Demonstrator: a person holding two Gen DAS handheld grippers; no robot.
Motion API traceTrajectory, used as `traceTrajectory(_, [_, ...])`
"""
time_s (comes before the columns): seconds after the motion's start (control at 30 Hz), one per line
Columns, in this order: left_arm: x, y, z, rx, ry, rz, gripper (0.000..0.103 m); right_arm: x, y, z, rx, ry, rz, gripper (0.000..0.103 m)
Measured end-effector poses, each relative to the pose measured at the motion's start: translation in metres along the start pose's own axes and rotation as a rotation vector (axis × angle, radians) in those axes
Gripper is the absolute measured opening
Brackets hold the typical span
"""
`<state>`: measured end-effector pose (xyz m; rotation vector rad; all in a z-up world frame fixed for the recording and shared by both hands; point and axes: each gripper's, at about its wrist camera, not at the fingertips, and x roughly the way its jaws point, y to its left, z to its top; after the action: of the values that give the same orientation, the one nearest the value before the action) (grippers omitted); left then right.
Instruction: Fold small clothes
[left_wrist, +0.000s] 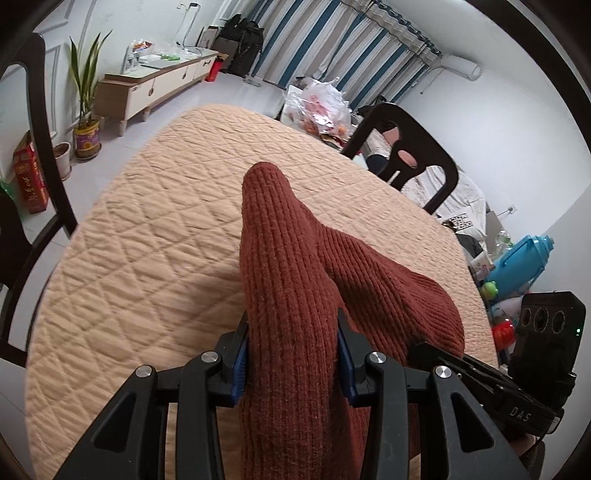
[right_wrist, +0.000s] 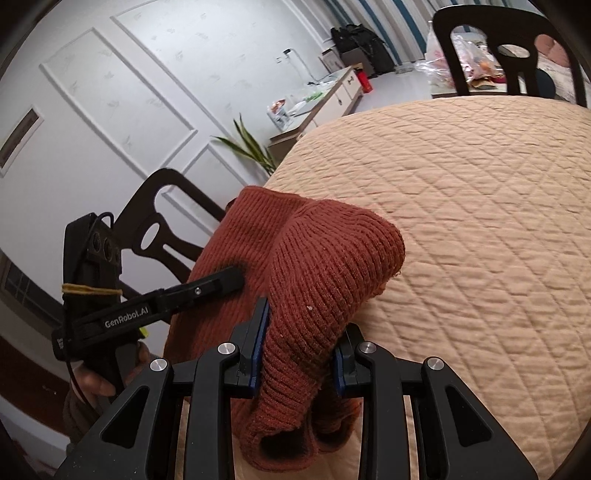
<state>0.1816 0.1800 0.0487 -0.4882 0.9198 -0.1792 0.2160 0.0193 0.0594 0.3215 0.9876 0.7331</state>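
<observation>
The left tongs (left_wrist: 291, 354) are clenched on a bunched fold of the rust knit (left_wrist: 288, 266), which is lifted over the quilted desk (left_wrist: 147, 221). The right tongs (right_wrist: 301, 343) pinch another fold of the same knit, its far end drooping onto the desk near its edge.

A round table under a tan quilted cover (left_wrist: 155, 229) fills the middle. Dark chairs stand at its edge, one on the far side (left_wrist: 410, 155) and one at the left (left_wrist: 33, 147). Beyond, a low cabinet (left_wrist: 155, 88) stands along the white panelled wall (right_wrist: 110, 103), with a potted plant (left_wrist: 86, 110) and a red box (left_wrist: 31, 182) beside it. Striped curtains (left_wrist: 332, 44) hang at the back. A blue flask (left_wrist: 524, 258) stands at right.
</observation>
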Motion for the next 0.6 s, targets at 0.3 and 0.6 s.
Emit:
traceTrajectory(0.3, [0.010, 0.027, -0.006, -0.039, 0.028, 0.007, 0.043, 0.020, -0.007, -0.005, 0.012, 0.034, -0.042, 0.029])
traceTrajectory(0.6, [0.010, 0.027, -0.011, -0.005, 0.026, 0.033, 0.062, 0.025, -0.009, -0.011, 0.029, 0.037, -0.098, 0.035])
